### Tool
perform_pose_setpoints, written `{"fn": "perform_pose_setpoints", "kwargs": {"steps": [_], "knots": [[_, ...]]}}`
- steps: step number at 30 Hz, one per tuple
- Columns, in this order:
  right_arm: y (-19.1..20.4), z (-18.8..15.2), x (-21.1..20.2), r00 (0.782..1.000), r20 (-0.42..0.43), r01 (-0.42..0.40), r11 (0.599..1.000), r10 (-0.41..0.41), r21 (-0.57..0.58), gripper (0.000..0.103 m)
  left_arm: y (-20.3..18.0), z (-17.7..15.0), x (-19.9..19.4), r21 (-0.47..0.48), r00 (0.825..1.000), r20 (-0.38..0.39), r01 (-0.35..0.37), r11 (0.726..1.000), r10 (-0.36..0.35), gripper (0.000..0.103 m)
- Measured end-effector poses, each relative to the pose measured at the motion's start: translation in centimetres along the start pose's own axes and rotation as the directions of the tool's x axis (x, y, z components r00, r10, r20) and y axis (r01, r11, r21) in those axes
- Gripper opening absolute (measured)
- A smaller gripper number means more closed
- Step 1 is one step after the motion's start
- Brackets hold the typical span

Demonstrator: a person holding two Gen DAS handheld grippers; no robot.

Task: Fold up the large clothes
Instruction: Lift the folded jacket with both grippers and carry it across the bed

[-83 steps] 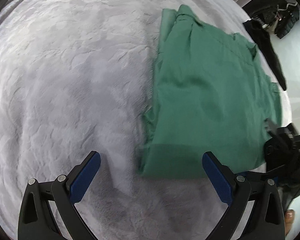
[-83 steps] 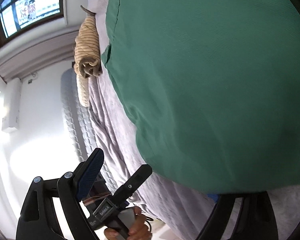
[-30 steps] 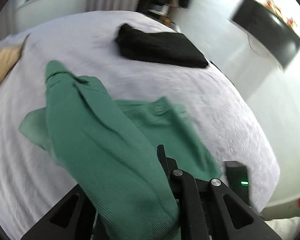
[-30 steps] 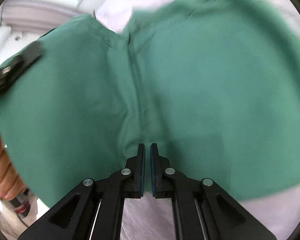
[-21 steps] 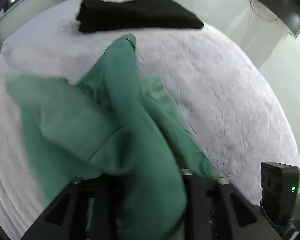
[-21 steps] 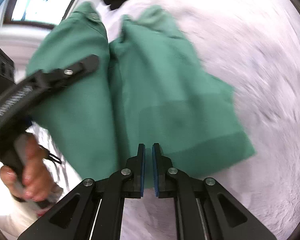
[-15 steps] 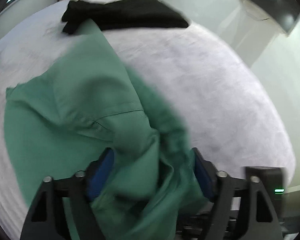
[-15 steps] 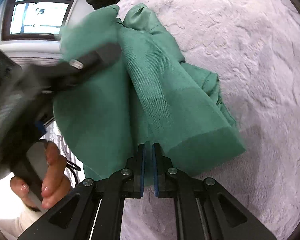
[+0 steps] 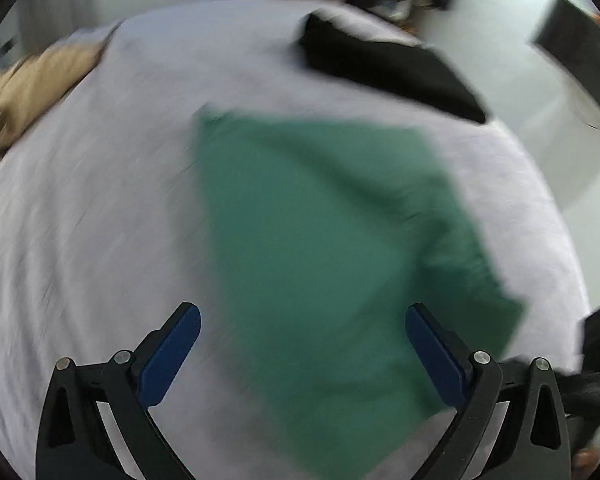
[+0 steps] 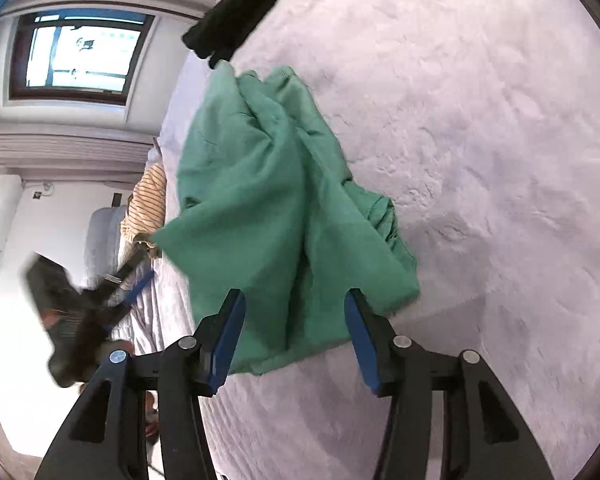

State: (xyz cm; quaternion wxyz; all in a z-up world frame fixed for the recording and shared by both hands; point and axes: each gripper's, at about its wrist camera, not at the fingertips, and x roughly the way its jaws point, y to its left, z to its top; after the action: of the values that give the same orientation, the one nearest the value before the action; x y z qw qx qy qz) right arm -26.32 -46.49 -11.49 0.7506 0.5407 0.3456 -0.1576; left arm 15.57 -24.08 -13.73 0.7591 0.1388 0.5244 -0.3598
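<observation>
A green garment (image 9: 320,248) lies folded over itself on the pale grey bedspread (image 9: 100,200); the left wrist view is motion-blurred. My left gripper (image 9: 300,348) is open and empty, its blue pads apart over the garment's near edge. In the right wrist view the garment (image 10: 268,208) lies bunched with rumpled folds. My right gripper (image 10: 296,336) is open, its pads either side of the garment's near edge, holding nothing. The left gripper also shows blurred at the left of the right wrist view (image 10: 112,292).
A black folded garment (image 9: 388,68) lies at the far side of the bed, also in the right wrist view (image 10: 236,8). A tan striped garment (image 9: 32,84) lies at the far left, and in the right wrist view (image 10: 148,208). A window (image 10: 76,56) is beyond.
Both grippers have let go of the green garment and opened. The garment has dropped onto the bed, folded over. The left gripper has drawn back.
</observation>
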Motion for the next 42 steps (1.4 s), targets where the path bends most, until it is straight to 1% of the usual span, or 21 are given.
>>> {"fn": "perform_pose_setpoints", "kwargs": {"steps": [2,4,7,10,11,13,14,17,19,20,21,23,25,28,31,33,34,37,38,39,42], "knots": [[2.2,0.2,-0.6,0.999,0.013,0.045,0.996,-0.045,-0.076,0.057,1.8,-1.5,0.7,-0.051,0.998,-0.046,-0.045,0.998,0.043,0.102],[5.1,0.3,-1.2,0.993,0.066,0.112,0.976,-0.101,-0.189,0.057,2.8,-3.2,0.9,-0.087,0.994,-0.079,-0.076,0.993,0.069,0.102],[9.9,1.6,-1.4,0.987,0.108,0.154,0.913,-0.122,-0.379,0.057,2.9,-4.6,1.0,-0.113,0.993,-0.099,-0.077,0.991,0.066,0.102],[12.8,1.9,0.6,0.978,0.054,0.2,0.827,-0.202,-0.526,0.061,2.7,-5.7,0.3,-0.101,0.994,-0.099,-0.065,0.993,0.055,0.102],[13.1,2.3,1.9,0.966,0.026,0.228,0.795,-0.258,-0.562,0.061,2.4,-5.9,-0.2,-0.09,0.994,-0.096,-0.061,0.994,0.052,0.102],[12.8,2.4,3.1,0.943,0.0,0.27,0.761,-0.334,-0.589,0.061,1.4,-7.2,-0.9,-0.024,0.994,-0.099,-0.057,0.998,0.054,0.102],[12.3,2.1,3.3,0.936,-0.021,0.272,0.757,-0.352,-0.594,0.061,0.7,-7.8,-1.1,0.006,0.993,-0.106,-0.056,0.998,0.056,0.102],[11.6,1.3,3.5,0.924,-0.037,0.283,0.745,-0.381,-0.604,0.052,-0.9,-9.8,-1.0,0.092,0.988,-0.144,-0.038,0.995,0.051,0.102],[11.2,0.9,3.3,0.92,-0.037,0.284,0.728,-0.39,-0.624,0.043,-2.3,-10.7,-0.2,0.149,0.981,-0.164,-0.077,0.986,0.102,0.102],[11.1,0.7,3.5,0.915,-0.05,0.279,0.717,-0.401,-0.639,0.026,-2.8,-10.8,0.2,0.148,0.982,-0.157,-0.083,0.985,0.106,0.102],[12.2,1.0,5.1,0.91,-0.062,0.277,0.712,-0.41,-0.645,0.006,-3.3,-10.6,0.6,0.131,0.984,-0.142,-0.092,0.987,0.111,0.102],[12.6,0.9,4.9,0.911,-0.074,0.264,0.712,-0.405,-0.651,0.006,-3.3,-9.8,0.9,0.089,0.98,-0.089,-0.17,0.981,0.178,0.102],[13.7,1.3,4.6,0.916,-0.061,0.266,0.712,-0.398,-0.65,0.006,-2.1,-9.5,0.6,0.028,0.981,-0.069,-0.181,0.983,0.182,0.102],[10.8,2.1,3.1,0.907,-0.069,0.312,0.771,-0.416,-0.556,0.006,-0.4,-10.3,0.4,-0.006,0.981,-0.081,-0.176,0.984,0.175,0.102],[5.0,2.0,4.0,0.905,-0.177,0.295,0.869,-0.388,-0.398,0.006,0.5,-11.0,0.8,-0.03,0.985,-0.105,-0.144,0.989,0.14,0.102],[2.6,1.3,5.1,0.903,-0.189,0.297,0.878,-0.387,-0.376,0.006,0.3,-11.3,1.1,-0.016,0.984,-0.111,-0.14,0.99,0.137,0.102],[2.1,1.1,5.3,0.907,-0.183,0.295,0.883,-0.379,-0.364,0.006,0.1,-11.4,1.1,-0.001,0.983,-0.114,-0.146,0.989,0.145,0.102],[1.1,1.5,3.7,0.937,-0.174,0.253,0.933,-0.302,-0.257,0.005,0.5,-11.9,0.3,0.009,0.981,-0.138,-0.136,0.991,0.136,0.102],[0.9,1.6,2.8,0.944,-0.17,0.242,0.942,-0.284,-0.231,0.008,0.6,-12.1,0.0,0.008,0.98,-0.146,-0.132,0.991,0.132,0.102],[0.8,1.7,2.0,0.949,-0.162,0.234,0.948,-0.271,-0.214,0.015,1.1,-12.2,-0.7,0.002,0.979,-0.155,-0.13,0.991,0.129,0.102],[1.6,2.5,-1.5,0.969,-0.085,0.212,0.955,-0.233,-0.207,0.027,2.1,-11.6,-2.7,-0.033,0.983,-0.148,-0.117,0.993,0.111,0.102]]}}
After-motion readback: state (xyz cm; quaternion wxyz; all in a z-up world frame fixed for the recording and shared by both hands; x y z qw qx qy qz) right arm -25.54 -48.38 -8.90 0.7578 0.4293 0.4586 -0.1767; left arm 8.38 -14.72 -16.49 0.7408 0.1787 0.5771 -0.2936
